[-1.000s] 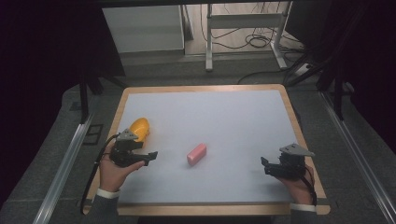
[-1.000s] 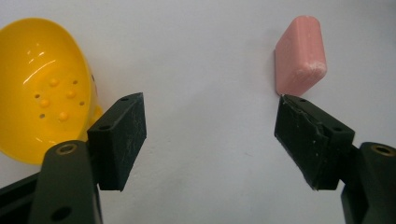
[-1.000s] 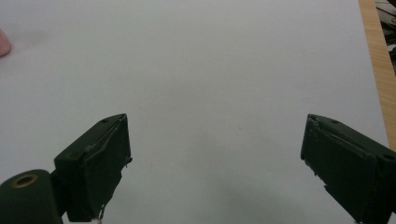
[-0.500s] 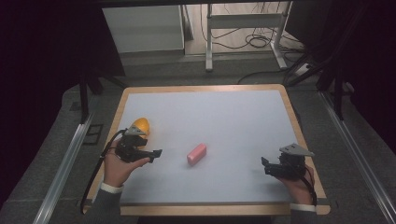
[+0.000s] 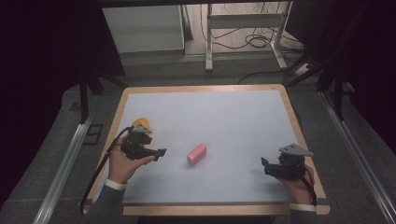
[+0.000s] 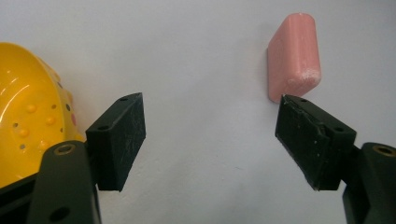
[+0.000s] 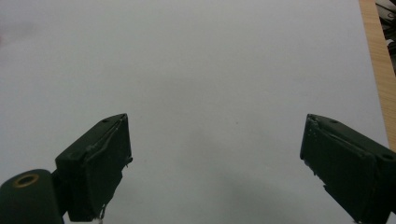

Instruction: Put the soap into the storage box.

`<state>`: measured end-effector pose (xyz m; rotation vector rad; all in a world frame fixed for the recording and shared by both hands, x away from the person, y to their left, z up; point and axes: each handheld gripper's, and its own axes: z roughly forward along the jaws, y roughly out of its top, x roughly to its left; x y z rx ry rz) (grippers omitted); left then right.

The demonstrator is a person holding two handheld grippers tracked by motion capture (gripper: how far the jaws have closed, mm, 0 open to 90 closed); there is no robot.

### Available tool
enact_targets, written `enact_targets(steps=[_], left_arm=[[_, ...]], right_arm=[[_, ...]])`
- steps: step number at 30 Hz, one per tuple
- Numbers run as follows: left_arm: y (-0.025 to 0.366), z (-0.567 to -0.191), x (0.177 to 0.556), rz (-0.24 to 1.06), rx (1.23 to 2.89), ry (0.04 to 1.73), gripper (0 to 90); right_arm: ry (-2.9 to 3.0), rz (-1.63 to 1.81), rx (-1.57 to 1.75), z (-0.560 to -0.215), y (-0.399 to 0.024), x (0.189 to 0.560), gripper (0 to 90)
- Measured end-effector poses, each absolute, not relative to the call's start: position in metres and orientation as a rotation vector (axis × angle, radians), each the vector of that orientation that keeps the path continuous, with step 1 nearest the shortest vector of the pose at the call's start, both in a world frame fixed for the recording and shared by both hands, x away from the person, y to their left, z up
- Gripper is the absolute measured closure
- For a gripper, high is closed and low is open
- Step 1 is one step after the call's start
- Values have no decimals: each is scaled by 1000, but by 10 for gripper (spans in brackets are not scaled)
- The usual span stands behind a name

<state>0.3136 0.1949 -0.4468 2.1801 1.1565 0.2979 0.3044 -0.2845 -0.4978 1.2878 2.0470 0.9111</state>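
pink block (image 5: pixel 196 153); yellow bowl (image 6: pixel 28 121) with raised dots and small dark spots; white table surface (image 5: pixel 224 121), light wood rim; black grippers, grey top plate on the right one.

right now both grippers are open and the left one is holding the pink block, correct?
Not quite. The left gripper holds nothing: in the left gripper view its jaws stand open over bare table, the pink block lying beyond them. The right gripper is open too.

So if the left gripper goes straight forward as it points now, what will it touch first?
Probably the pink block, though only just: it lies ahead of the left gripper but off toward the right-hand jaw, not centred. The middle of the gap faces bare white tabletop. Depth is unclear.
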Motion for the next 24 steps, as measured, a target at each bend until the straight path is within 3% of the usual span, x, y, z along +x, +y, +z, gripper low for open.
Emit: enact_targets(steps=[24], left_arm=[[165, -445, 327, 292, 2267, 1106, 243]], right_arm=[[2037, 892, 1288, -499, -285, 304, 86]])
